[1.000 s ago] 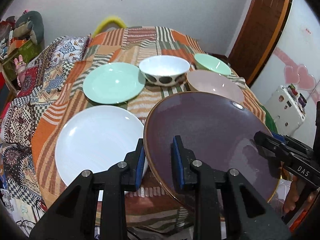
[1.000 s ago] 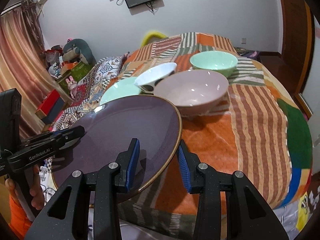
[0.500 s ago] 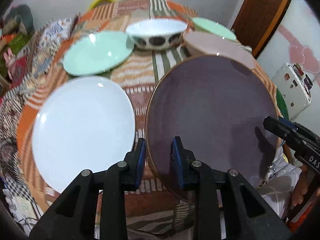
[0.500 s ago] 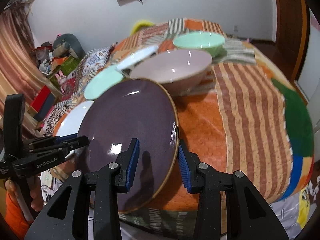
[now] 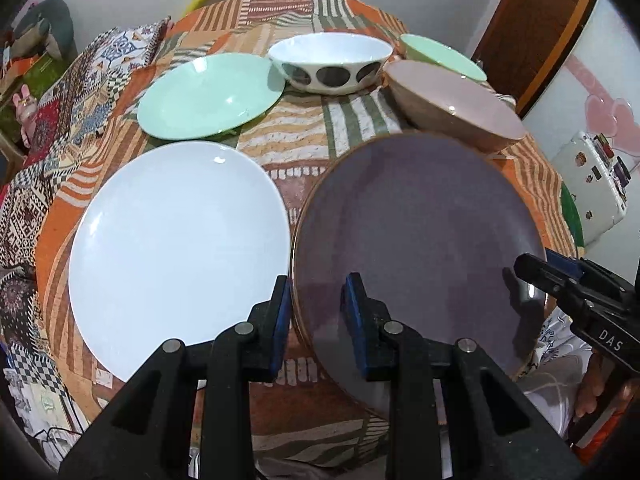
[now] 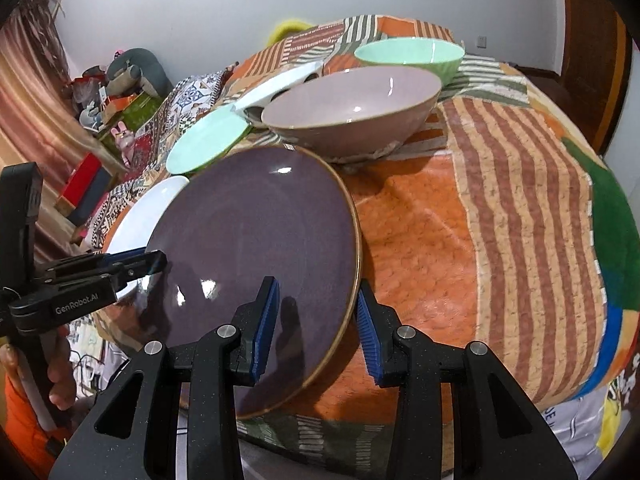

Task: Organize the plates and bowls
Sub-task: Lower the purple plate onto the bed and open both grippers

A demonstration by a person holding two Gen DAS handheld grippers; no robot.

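Observation:
A large purple plate [image 5: 416, 236] [image 6: 256, 248] is held by both grippers at the table's near edge. My left gripper [image 5: 314, 322] straddles its left rim, jaws around the edge. My right gripper [image 6: 316, 330] straddles its right rim; it also shows in the left wrist view [image 5: 560, 280]. A white plate [image 5: 176, 248] lies left of the purple one. Behind are a mint plate [image 5: 208, 94], a white bowl with dark dots [image 5: 330, 62], a pink bowl [image 5: 456, 102] [image 6: 352, 108] and a mint bowl [image 6: 408, 58].
The round table carries a patchwork orange striped cloth [image 6: 500, 220]. A patterned blanket [image 5: 60, 112] hangs at the left. A wooden door [image 5: 536, 28] and a white appliance [image 5: 592, 184] stand at the right. The table edge lies just under the grippers.
The purple plate has come down from a raised tilt and lies flatter, close to the table beside the white plate. Both grippers keep their hold on its rims.

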